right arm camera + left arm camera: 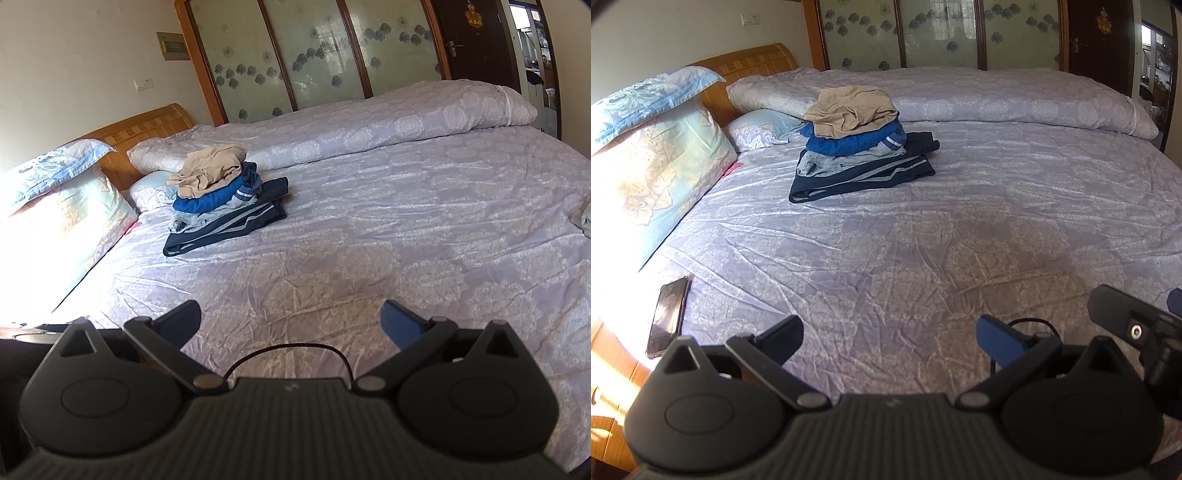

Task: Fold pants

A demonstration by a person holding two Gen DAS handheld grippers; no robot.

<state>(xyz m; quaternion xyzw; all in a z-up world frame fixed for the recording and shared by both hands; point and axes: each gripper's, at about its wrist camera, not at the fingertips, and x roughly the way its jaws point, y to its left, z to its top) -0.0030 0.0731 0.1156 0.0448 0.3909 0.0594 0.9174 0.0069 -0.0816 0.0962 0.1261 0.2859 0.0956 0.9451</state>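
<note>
bed (923, 229): lilac patterned sheet, creased, fills most of both views.

quilt (960, 96): same lilac print, rolled lengthwise along the far edge of the bed, in front of the frosted flowered wardrobe doors (938, 33).

pillows (653, 170): floral, pale blue and cream, stacked at the left against the wooden headboard (753, 62); a smaller pillow (757, 129) lies just left of the clothes pile.

phone (666, 317): dark, face up, at the near left edge of the bed.

cable (291, 354): thin black loop on the sheet just ahead of the right gripper's body.

dark door (1100, 40): far right, beside an open doorway.

stack of folded clothes (857, 144): far left part of the bed, near the pillows and touching the quilt roll. from the top: tan pants (849, 110), blue garment (857, 140), grey garment (827, 162), navy striped pants (864, 177) at the bottom. the bottom piece's long axis runs from near left to far right; its stripes follow the same line.

left gripper (888, 336): low over the near sheet, fingers spread wide, nothing between them, well apart from the stack.

right gripper (291, 321): likewise low over the near sheet, fingers spread wide and holding nothing; part of it shows at the right edge of the left wrist view. bare sheet lies between both grippers and the stack.
</note>
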